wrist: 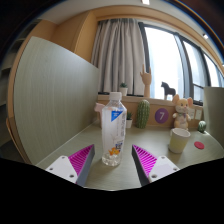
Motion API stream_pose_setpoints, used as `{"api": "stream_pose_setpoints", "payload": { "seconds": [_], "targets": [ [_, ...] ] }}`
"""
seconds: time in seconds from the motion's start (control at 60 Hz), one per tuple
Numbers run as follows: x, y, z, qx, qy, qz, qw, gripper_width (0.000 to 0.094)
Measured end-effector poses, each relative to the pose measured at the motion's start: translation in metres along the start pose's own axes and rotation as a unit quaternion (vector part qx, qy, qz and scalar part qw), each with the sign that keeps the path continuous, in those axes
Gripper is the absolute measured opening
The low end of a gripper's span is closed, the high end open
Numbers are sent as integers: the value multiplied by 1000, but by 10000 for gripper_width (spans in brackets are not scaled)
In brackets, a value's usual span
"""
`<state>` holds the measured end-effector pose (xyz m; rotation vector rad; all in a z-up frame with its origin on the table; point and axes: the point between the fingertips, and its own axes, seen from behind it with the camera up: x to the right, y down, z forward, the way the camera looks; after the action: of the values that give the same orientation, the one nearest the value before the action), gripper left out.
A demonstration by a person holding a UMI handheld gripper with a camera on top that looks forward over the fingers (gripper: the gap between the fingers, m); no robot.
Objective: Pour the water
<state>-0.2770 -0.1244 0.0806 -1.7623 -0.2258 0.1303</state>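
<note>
Approaching stage, by the look of it. Water bottle [113, 128] stands upright on the desk [160, 168], between the fingers of the gripper [112, 160] and a little ahead of the tips. It is clear plastic w/ blue label, cap still on as far as I can tell. Fingers spread wide; a gap shows btwn each magenta pad [78, 160] and the bottle, so no pinch yet. Bottle rests on its own base, not carried.

Likely receiver: pale cup [179, 140] to the right, beyond the right finger, well apart from the bottle. Can't see inside it, so water level unknown.

Other items along the window side:
- green cactus figure [142, 113] behind and right of the bottle
- purple round thing [161, 116] next to it
- small horse figure [168, 91] on the sill
- plush toy [183, 112] behind the cup
- small pink disc [199, 146] on the desk right of the cup
- curtain [122, 55] and window [165, 55] behind; partition panel [55, 95] at left.

Progress est.: near the start. Nothing gripped, lifted or tilted. Left to do: close on bottle, lift, carry to cup, tip, set back. The cap, if really on, would block the pour.
</note>
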Motion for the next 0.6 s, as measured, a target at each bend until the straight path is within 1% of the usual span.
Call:
{"api": "stream_pose_setpoints", "payload": {
  "seconds": [0.117,0.217,0.367,0.45,0.5,0.533,0.6],
  "targets": [
    [1,-21,28,15,10,16,1000,757],
    [-2,-38,50,32,4,28,999,758],
    [-4,-47,74,40,-3,27,999,749],
    [-6,-47,85,39,-5,21,999,632],
    [-4,-45,86,37,1,10,999,540],
    [-5,-46,85,39,1,0,999,533],
    [-4,-45,84,41,-1,2,999,453]
  ]
}}
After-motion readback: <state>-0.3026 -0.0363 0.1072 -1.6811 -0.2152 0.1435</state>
